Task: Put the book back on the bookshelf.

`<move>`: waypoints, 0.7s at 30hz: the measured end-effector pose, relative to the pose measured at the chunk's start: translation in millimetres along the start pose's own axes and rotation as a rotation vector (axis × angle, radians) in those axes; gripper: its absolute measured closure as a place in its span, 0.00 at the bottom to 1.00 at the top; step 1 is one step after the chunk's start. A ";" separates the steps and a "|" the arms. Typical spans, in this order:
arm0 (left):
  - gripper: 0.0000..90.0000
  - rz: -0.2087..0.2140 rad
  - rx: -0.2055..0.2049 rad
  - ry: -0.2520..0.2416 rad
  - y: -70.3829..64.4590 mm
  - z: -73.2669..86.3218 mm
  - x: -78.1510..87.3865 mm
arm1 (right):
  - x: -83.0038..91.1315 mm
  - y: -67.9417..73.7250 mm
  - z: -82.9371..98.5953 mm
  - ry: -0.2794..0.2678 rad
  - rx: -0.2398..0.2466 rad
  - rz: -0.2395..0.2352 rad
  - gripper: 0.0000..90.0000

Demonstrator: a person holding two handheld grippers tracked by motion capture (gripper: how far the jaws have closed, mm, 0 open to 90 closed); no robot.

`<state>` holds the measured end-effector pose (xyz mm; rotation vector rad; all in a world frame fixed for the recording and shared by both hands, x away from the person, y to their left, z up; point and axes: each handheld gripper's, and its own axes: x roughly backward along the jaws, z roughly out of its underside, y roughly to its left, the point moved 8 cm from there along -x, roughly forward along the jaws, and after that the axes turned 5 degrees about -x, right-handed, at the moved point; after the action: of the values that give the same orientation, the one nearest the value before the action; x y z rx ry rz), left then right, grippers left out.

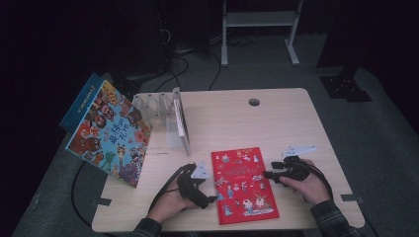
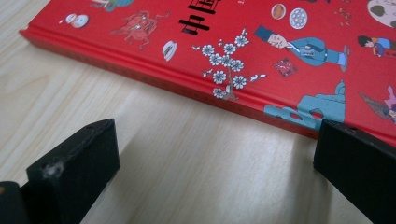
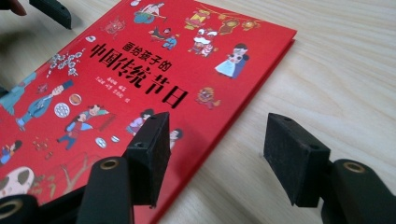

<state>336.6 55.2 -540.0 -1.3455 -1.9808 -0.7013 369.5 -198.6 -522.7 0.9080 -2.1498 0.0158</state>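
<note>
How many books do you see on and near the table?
3, perhaps more. A red book lies flat between both grippers. A colourful book leans at the table's left edge, with a blue book behind it. The white rack may hide others.

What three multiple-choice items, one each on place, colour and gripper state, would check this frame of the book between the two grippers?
1. Where does the red book lie?
A. Flat on the table, between the grippers
B. Upright in the rack
C. On the floor

2. What colour is that book's cover?
A. Blue
B. Red
C. Green

3. How do the jaws of the left gripper and right gripper stand?
A. Both shut on the book
B. One shut, one open
C. Both open, holding nothing

Answers: 1 A, the high view shows it flat between the hands. 2 B, the cover is red in every view. 3 C, each gripper view shows bare wood between spread jaws.
</note>
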 end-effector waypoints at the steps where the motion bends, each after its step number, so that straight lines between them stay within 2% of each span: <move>1: 0.00 0.001 0.001 -0.004 -1.4 -1.5 -1.2 | -1.2 0.6 -0.3 0.003 0.001 -0.001 0.45; 11: 0.00 0.009 -0.010 -0.036 -13.9 -14.3 -12.5 | -12.4 -2.6 -7.2 0.010 -0.004 -0.004 0.46; 15: 0.00 0.011 -0.011 -0.047 -16.3 -16.6 -14.8 | -17.2 -0.9 -7.1 0.019 -0.021 -0.019 0.46; 19: 0.00 0.015 -0.013 -0.053 -16.8 -17.0 -15.3 | -19.0 -1.3 -7.3 0.011 -0.017 -0.013 0.47; 21: 0.00 0.018 -0.016 -0.054 -16.9 -17.1 -15.3 | -18.8 -1.8 -7.9 0.009 -0.034 -0.020 0.50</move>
<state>328.5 27.9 -541.6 -1.4032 -2.0064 -0.6807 383.9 -186.3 -530.3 0.9078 -2.1264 -0.0268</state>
